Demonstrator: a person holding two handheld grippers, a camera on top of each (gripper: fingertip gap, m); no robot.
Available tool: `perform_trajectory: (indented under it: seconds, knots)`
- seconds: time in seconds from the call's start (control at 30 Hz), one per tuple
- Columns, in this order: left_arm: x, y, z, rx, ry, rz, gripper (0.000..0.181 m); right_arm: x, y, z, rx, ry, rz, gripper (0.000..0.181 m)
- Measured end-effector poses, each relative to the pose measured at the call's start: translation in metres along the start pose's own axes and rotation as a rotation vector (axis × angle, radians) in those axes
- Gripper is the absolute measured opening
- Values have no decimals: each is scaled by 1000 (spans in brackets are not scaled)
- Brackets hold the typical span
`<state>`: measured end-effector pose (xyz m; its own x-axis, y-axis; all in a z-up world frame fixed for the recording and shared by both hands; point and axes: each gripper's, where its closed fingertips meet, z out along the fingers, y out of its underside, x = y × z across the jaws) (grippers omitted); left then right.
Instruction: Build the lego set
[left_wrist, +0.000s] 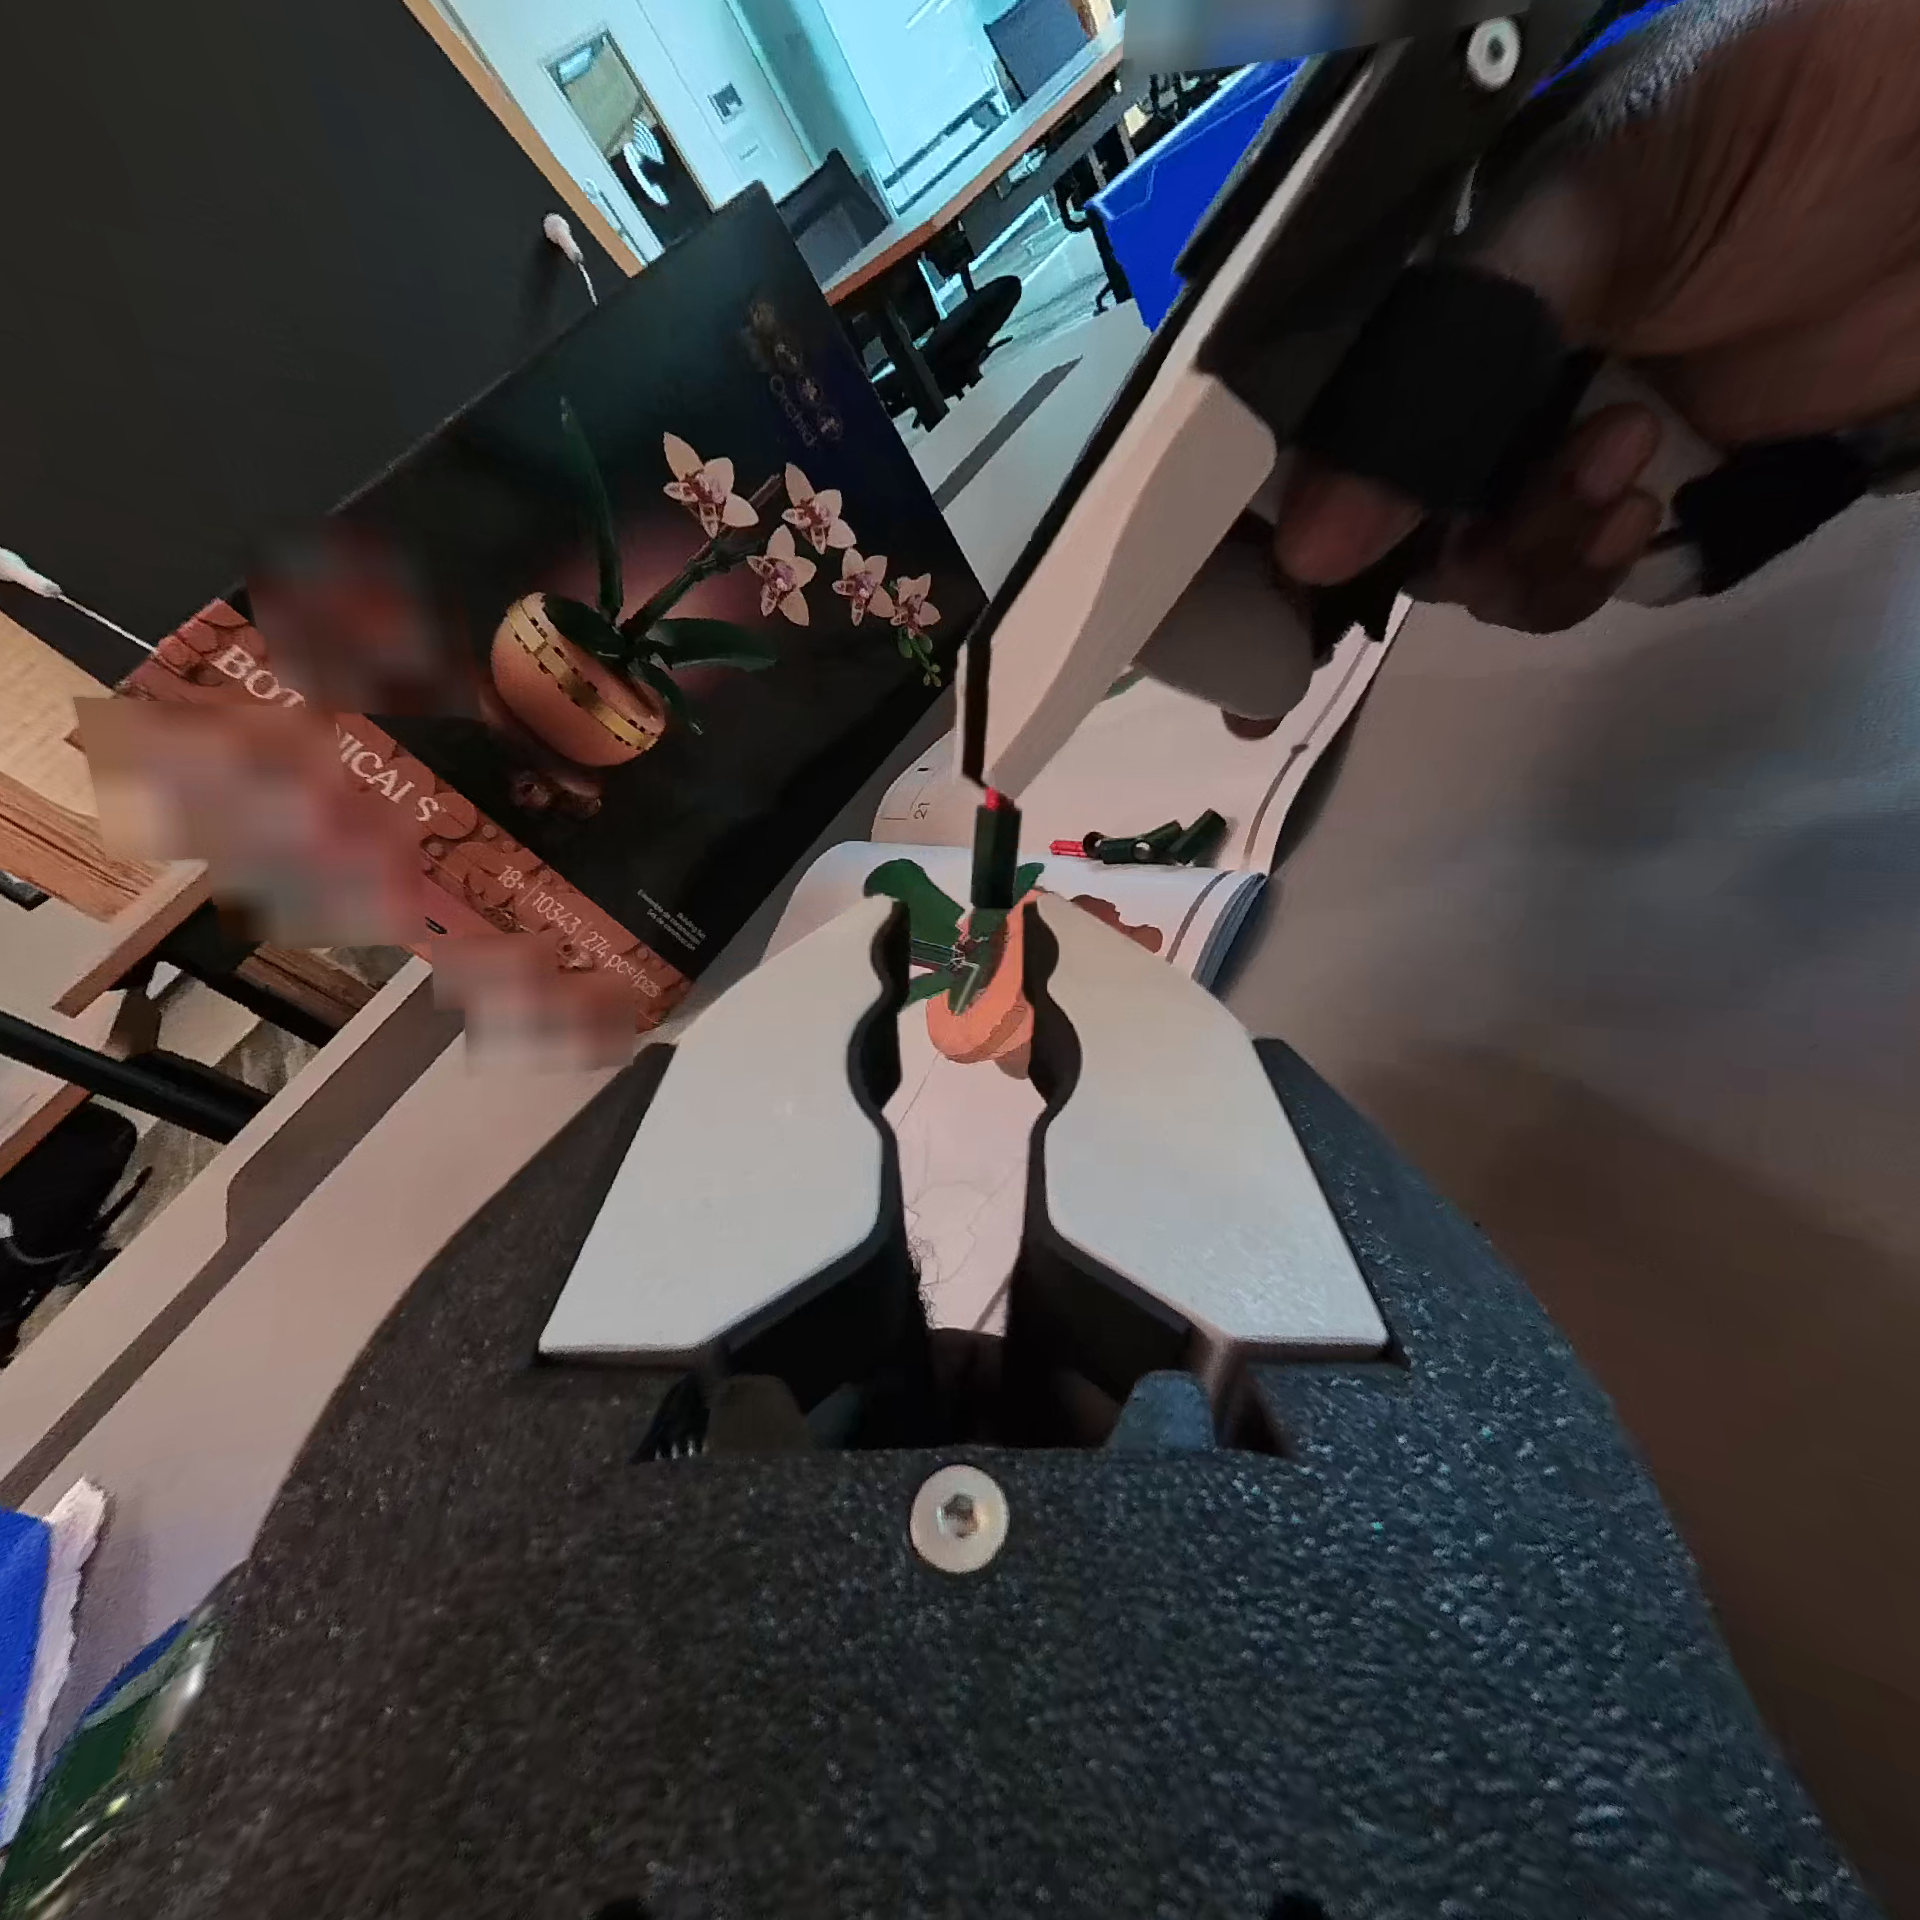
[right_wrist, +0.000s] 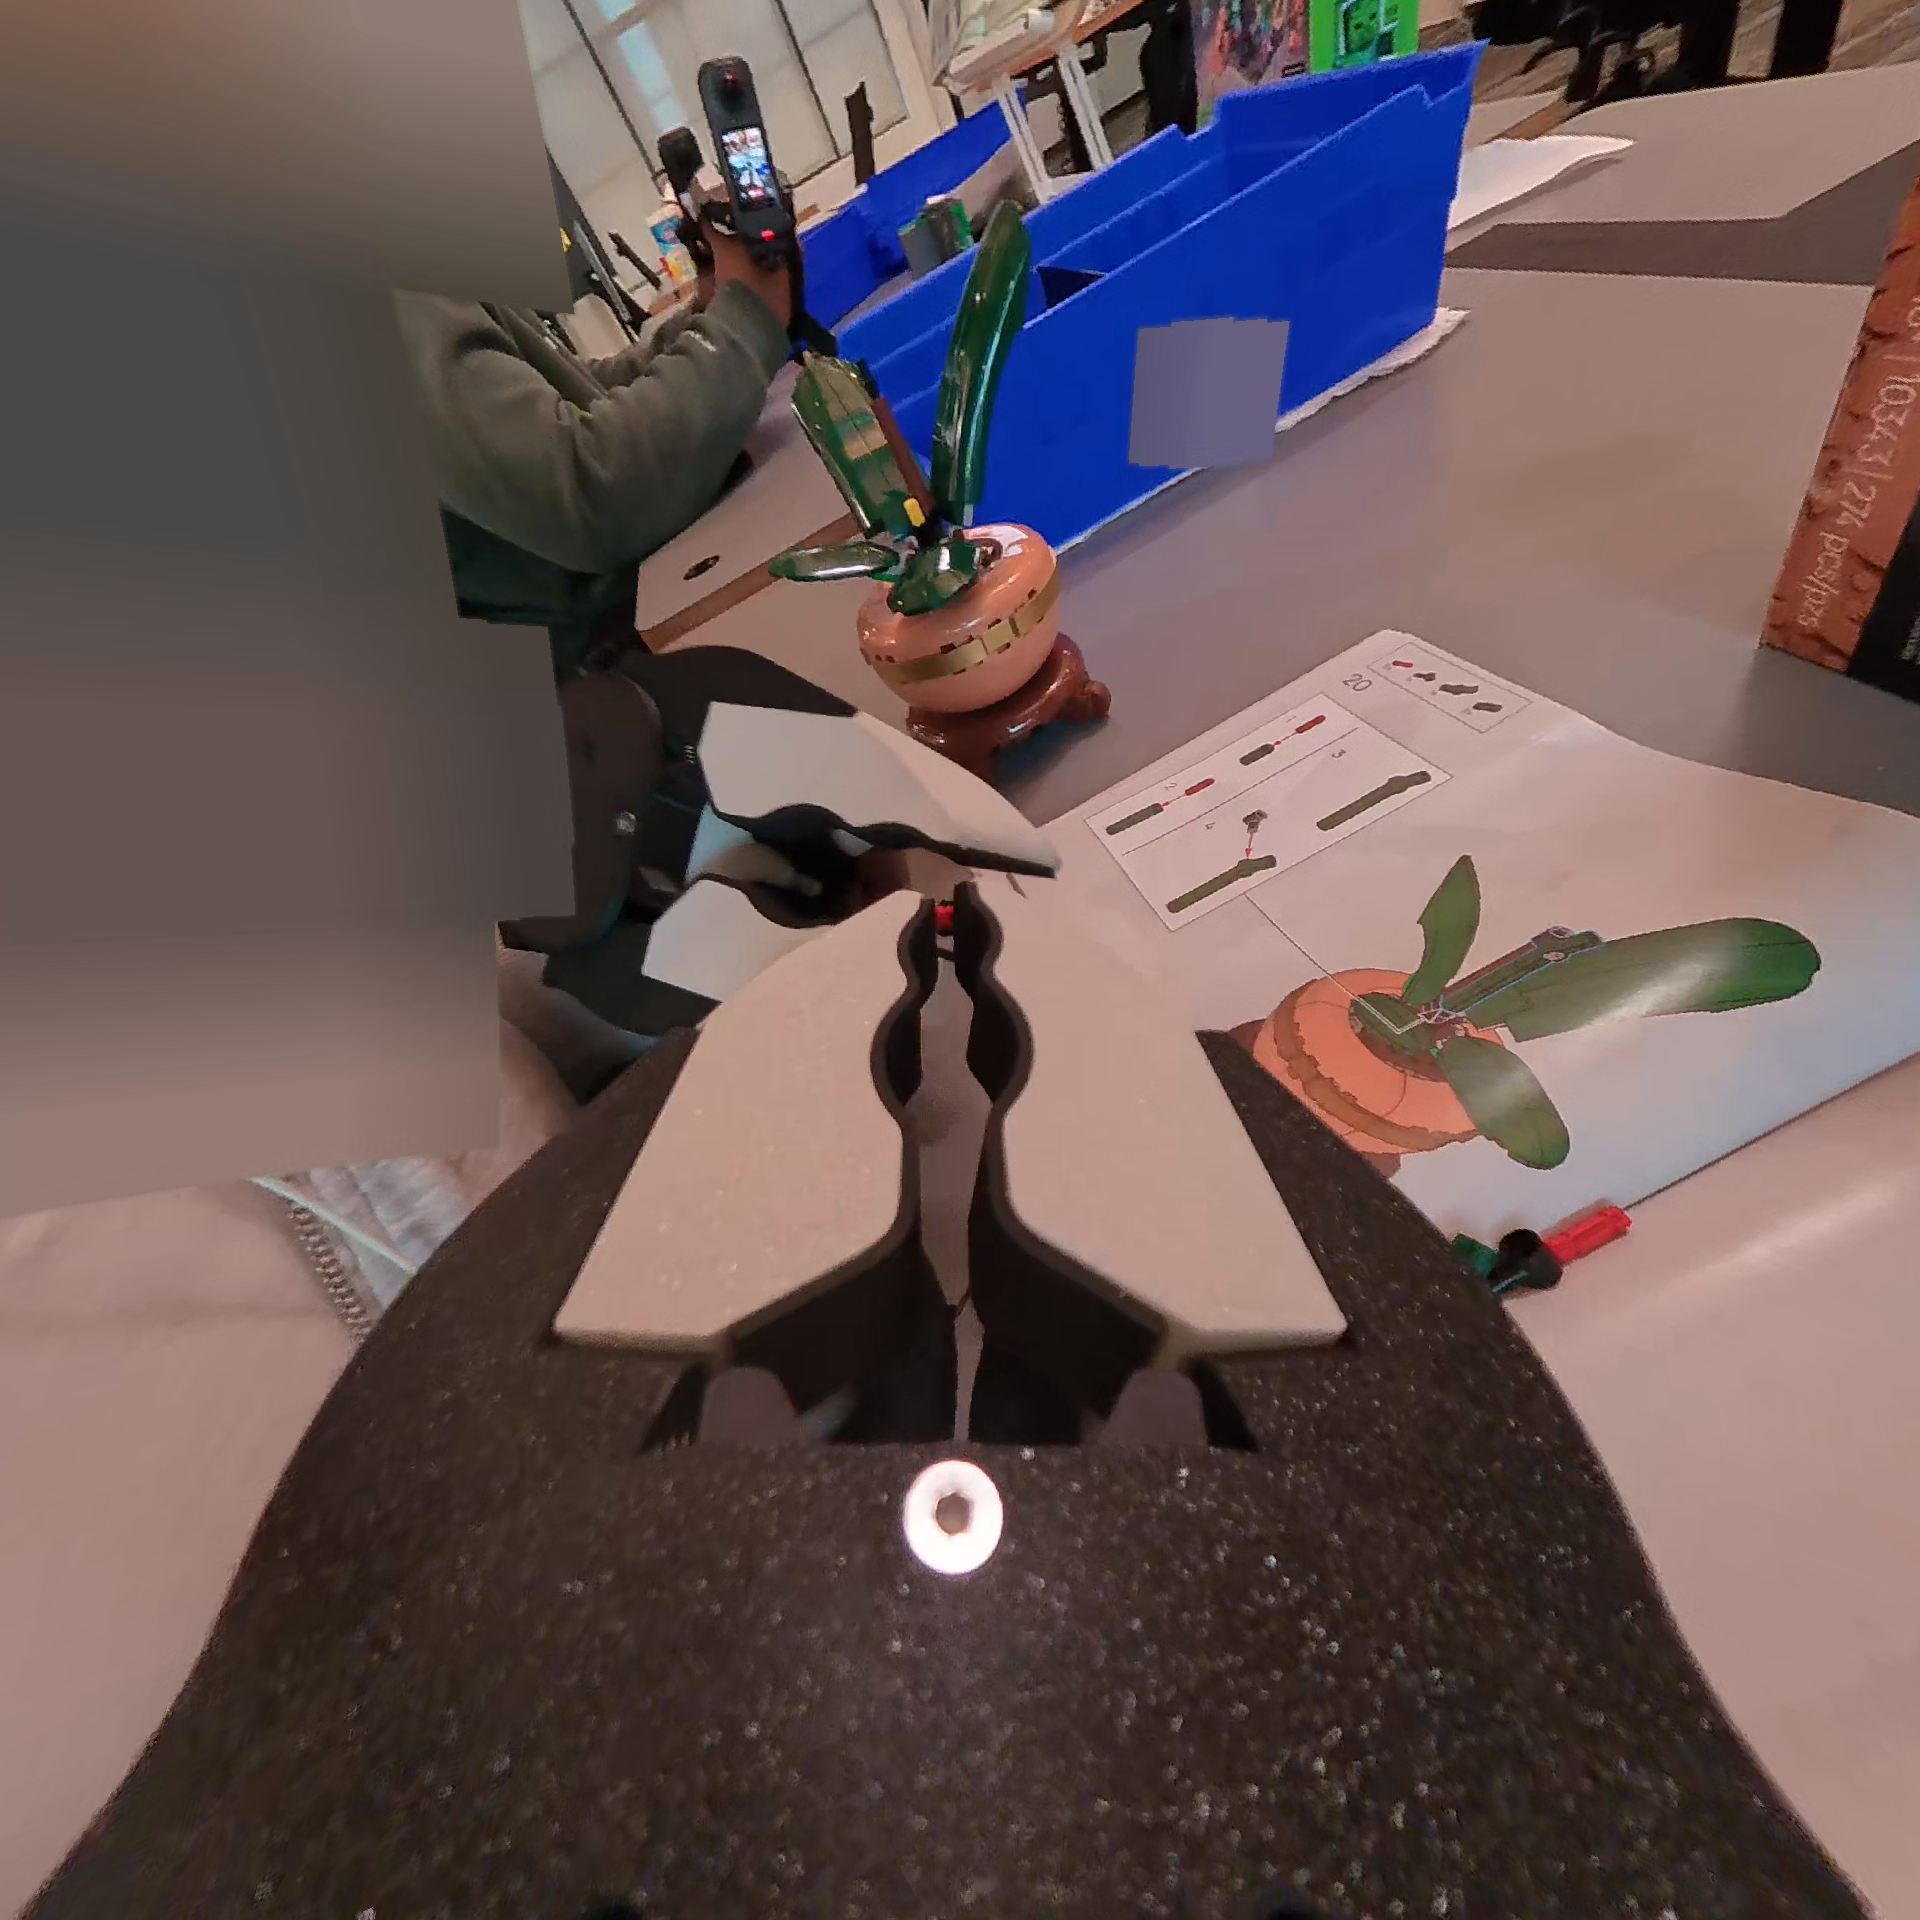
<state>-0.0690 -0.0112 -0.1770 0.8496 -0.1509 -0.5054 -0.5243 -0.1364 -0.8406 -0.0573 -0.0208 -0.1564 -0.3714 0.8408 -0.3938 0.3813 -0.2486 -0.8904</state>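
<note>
A short dark green tube piece (left_wrist: 994, 857) hangs upright with a red pin (left_wrist: 994, 800) in its top end. My right gripper (left_wrist: 982, 774) comes down from the upper right, and in its own view (right_wrist: 943, 912) it is shut on the red pin (right_wrist: 943, 914). My left gripper (left_wrist: 964, 914) is level below it with its jaws a little apart. The tube is narrower than the gap and sits by the right fingertip. The left gripper also shows in the right wrist view (right_wrist: 1023, 873). The part-built potted plant model (right_wrist: 966, 623) stands behind.
The open instruction booklet (right_wrist: 1558, 831) lies under both grippers, with loose green and red pieces (right_wrist: 1538, 1252) at its edge. The set's box (left_wrist: 623, 582) stands to the left. Blue bins (right_wrist: 1195, 312) sit at the back. A person (right_wrist: 582, 447) holds a camera there. Left and right tips are no more than a few centimetres apart. My left gripper's tips are some 15 cm from the part-built potted plant model (right_wrist: 966, 623).
</note>
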Motion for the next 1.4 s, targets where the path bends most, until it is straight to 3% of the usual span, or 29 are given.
perform_trajectory:
  seconds: [0.83, 1.13, 1.27, 1.33, 1.4]
  knots:
    - [10, -2, 11, 17, 36, -20, 9, 8, 8, -4, -41, 34, -16, 3]
    - [21, 3, 13, 3, 129, -98, 6, 9, 16, -4, -38, 34, 3, 4]
    - [24, 4, 13, -3, 187, -166, 5, 9, 18, -11, -9, 37, -82, 23]
    - [23, 6, 13, -13, 223, -223, 5, 28, 21, -25, -27, 162, -192, 41]
    - [22, 6, 13, -17, 256, -288, 5, 55, 29, -43, -99, 322, -287, 45]
